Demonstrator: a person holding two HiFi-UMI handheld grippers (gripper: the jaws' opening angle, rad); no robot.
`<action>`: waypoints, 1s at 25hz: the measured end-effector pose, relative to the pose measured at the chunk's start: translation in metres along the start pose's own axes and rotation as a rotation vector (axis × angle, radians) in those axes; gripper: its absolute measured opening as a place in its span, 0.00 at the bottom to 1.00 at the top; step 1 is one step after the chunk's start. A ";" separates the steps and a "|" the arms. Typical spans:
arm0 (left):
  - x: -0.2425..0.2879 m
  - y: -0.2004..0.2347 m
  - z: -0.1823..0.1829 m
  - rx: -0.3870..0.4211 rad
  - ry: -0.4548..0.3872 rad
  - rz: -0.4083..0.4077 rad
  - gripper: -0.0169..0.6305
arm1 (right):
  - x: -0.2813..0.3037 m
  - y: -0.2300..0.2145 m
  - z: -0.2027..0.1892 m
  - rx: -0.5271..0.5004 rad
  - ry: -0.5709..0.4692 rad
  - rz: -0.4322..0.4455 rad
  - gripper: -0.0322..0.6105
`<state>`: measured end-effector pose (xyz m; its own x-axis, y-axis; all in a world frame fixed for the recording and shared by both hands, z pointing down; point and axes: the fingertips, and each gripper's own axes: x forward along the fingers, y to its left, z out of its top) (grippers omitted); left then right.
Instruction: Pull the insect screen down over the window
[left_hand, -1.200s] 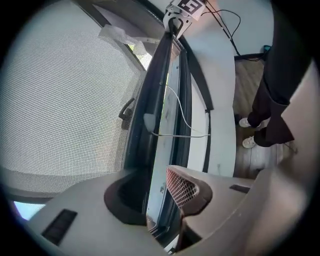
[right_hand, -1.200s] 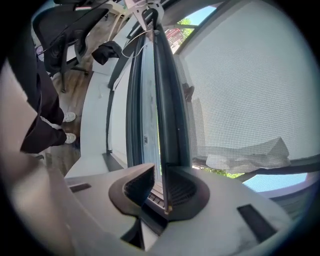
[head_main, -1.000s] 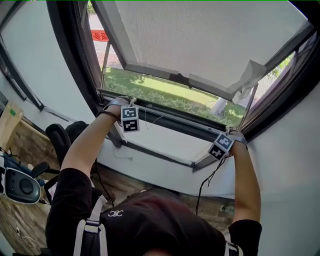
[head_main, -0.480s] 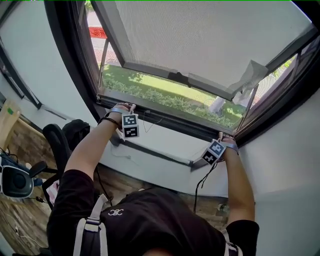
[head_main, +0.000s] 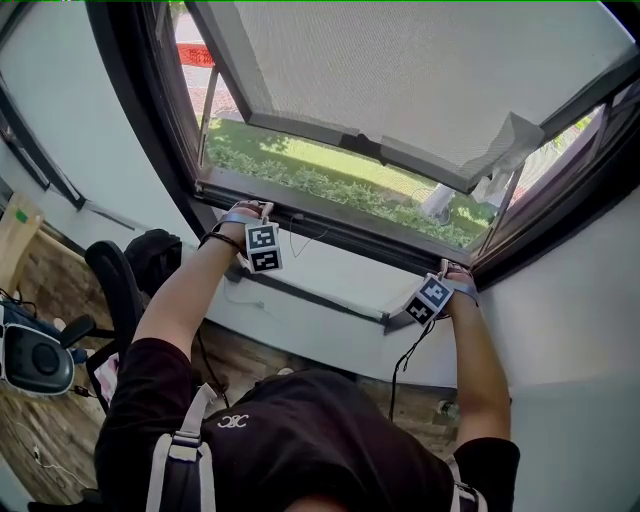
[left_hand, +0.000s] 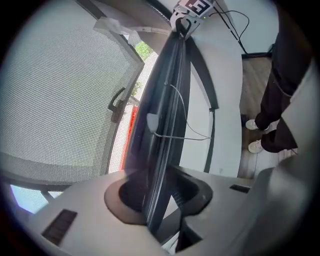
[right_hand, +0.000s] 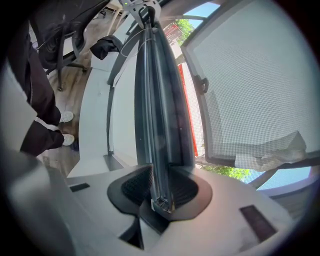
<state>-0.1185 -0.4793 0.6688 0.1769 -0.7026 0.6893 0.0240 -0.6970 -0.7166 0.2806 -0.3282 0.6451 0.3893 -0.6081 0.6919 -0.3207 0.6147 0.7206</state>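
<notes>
The insect screen's dark pull bar (head_main: 340, 222) runs along the bottom of the window opening, just above the white sill (head_main: 330, 290). My left gripper (head_main: 262, 212) clamps the bar's left end. In the left gripper view the bar (left_hand: 167, 100) passes between both pads of that gripper (left_hand: 157, 195). My right gripper (head_main: 450, 272) is at the bar's right end by the frame corner. In the right gripper view the bar's end (right_hand: 157, 90) sits between the pads of that gripper (right_hand: 160, 192), whose jaws are closing on it. The outward-tilted mesh panel (head_main: 420, 70) hangs above.
A crumpled white sheet (head_main: 505, 150) clings to the mesh panel's right corner. A thin cable (head_main: 300, 235) dangles from the bar. A black office chair (head_main: 120, 280) and a grey device (head_main: 35, 360) stand on the wooden floor at the left. White walls flank the window.
Both grippers have stayed on the bar and sit slightly lower in view. The right one has shifted a little to the left.
</notes>
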 end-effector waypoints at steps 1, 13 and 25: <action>0.001 -0.001 0.000 -0.002 0.001 0.002 0.19 | 0.001 0.002 0.000 0.001 0.001 0.001 0.21; 0.022 -0.022 -0.004 -0.041 0.015 -0.013 0.24 | 0.012 0.034 -0.005 -0.007 0.077 0.084 0.38; 0.030 -0.021 -0.002 -0.017 0.050 0.002 0.30 | 0.016 0.028 -0.003 0.025 0.056 0.010 0.33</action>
<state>-0.1161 -0.4857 0.7045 0.1275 -0.7097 0.6929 0.0070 -0.6979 -0.7161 0.2802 -0.3192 0.6765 0.4331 -0.5727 0.6961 -0.3457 0.6076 0.7150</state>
